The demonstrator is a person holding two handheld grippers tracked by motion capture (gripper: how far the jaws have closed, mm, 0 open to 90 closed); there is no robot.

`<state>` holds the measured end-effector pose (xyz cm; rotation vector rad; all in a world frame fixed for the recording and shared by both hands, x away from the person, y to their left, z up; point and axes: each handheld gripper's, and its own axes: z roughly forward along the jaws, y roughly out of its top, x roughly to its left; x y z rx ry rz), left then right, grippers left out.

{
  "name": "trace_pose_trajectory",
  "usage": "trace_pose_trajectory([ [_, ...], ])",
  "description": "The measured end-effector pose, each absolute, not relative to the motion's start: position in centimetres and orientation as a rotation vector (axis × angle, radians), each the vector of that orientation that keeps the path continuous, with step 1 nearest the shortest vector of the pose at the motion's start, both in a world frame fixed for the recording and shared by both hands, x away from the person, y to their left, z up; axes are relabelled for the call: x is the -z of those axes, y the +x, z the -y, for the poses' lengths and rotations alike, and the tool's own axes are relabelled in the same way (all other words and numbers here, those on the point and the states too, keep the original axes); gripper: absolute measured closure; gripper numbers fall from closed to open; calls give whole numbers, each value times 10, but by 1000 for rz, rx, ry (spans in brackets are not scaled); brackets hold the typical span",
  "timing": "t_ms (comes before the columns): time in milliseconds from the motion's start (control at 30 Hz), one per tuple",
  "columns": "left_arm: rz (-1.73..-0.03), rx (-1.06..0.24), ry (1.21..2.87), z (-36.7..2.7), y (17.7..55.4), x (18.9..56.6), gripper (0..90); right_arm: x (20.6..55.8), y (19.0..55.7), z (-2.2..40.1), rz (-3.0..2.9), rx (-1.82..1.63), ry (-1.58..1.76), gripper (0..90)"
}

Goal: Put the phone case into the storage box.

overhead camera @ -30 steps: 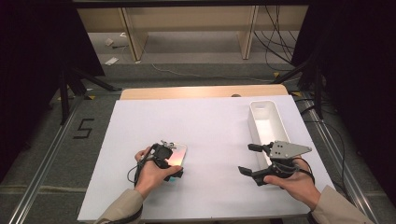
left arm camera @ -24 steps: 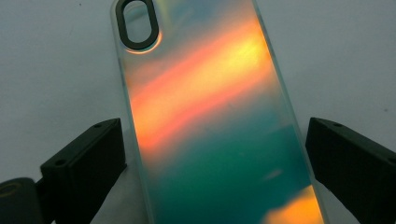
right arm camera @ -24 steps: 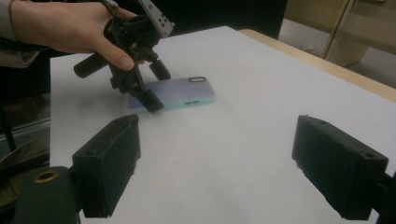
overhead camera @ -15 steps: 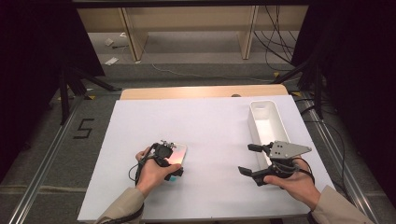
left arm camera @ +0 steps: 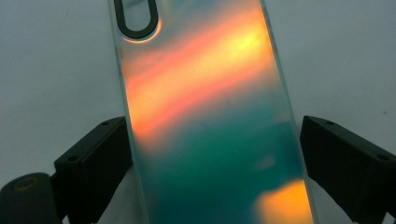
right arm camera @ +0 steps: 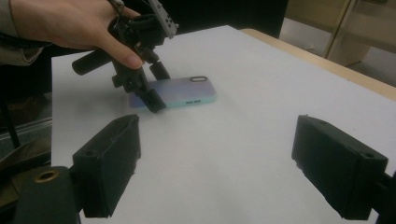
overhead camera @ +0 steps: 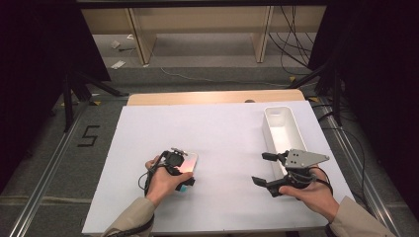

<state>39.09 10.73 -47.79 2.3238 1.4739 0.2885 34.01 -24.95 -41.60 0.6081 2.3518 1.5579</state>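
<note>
the flat iridescent phone case lies lengthwise between the left gripper jaws, which have just been closing, not yet pinching.

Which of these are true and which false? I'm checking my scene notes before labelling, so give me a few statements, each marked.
1. The phone lies flat on the white table. True.
2. The left claw is clamped on a cup. False: its jaws straddle the phone and have just been closing, with a gap left on one side.
3. The right claw is open and holds nothing. True.
4. The white bin holds a phone. False: it looks empty.
</note>
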Motion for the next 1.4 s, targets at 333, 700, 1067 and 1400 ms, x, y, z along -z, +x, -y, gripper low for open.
trace_pose_trajectory([
  [333, -1500, -280, 2321, -106, 391, 477, 100, 416, 339, 249, -2354, -1564, 604, 164],
  [700, -1506, -275, 2316, -107, 391, 477, 111, 416, 339, 249, -2355, -1564, 601, 165],
  [1067, -1506, -280, 2305, -108, 390, 477, 124, 416, 339, 249, -2354, -1563, 596, 165],
  [1400, -1512, -288, 2291, -109, 389, 476, 158, 416, 339, 249, -2355, -1562, 597, 165],
])
